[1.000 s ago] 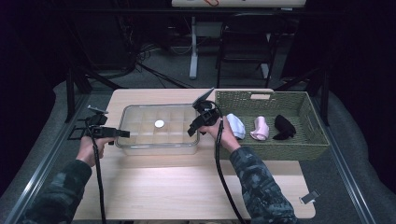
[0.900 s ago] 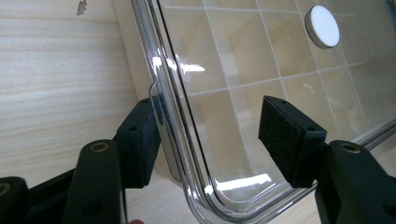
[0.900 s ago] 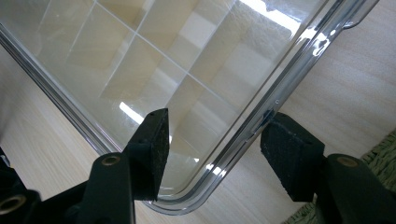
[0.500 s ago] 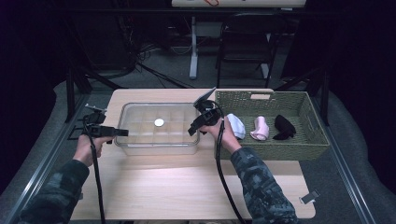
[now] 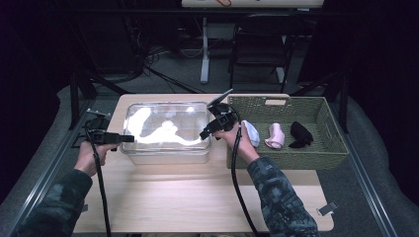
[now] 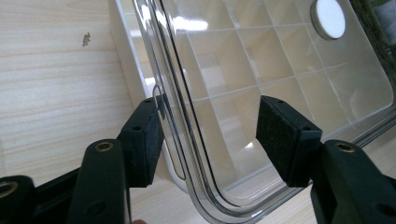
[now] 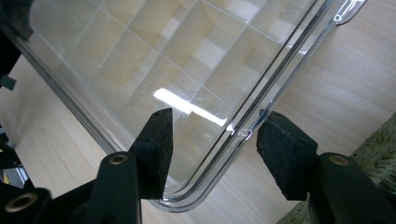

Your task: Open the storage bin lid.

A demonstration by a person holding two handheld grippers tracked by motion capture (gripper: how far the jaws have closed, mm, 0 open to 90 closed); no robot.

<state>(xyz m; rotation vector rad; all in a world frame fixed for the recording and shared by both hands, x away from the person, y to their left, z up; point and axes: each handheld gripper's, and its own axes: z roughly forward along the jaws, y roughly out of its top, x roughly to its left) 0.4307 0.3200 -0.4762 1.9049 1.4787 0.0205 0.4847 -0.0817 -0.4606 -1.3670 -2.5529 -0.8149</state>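
A clear plastic box (image 5: 165,148) with a clear lid (image 6: 261,70) stands on the wooden table (image 5: 197,197), with a grid of compartments showing through the lid. A white round disc (image 6: 329,17) shows near the lid's far corner. My left gripper (image 5: 127,138) is at the box's left end; in the left gripper view (image 6: 210,135) one pad lies under the lid's rim tab and the other stands over the lid, with a gap. My right gripper (image 5: 203,135) is at the right end; its jaws (image 7: 215,149) straddle the lid's corner edge and have just been closing slightly.
A green woven basket (image 5: 286,159) stands right of the box, touching my right hand's side. It holds a white item (image 5: 251,132), a pink one (image 5: 274,136) and a black one (image 5: 300,134). A small clip (image 5: 327,208) lies at the table's front right corner.
A broad bright glare now covers the lid in the high view and hides the white disc. Both hands stay at the box's ends.
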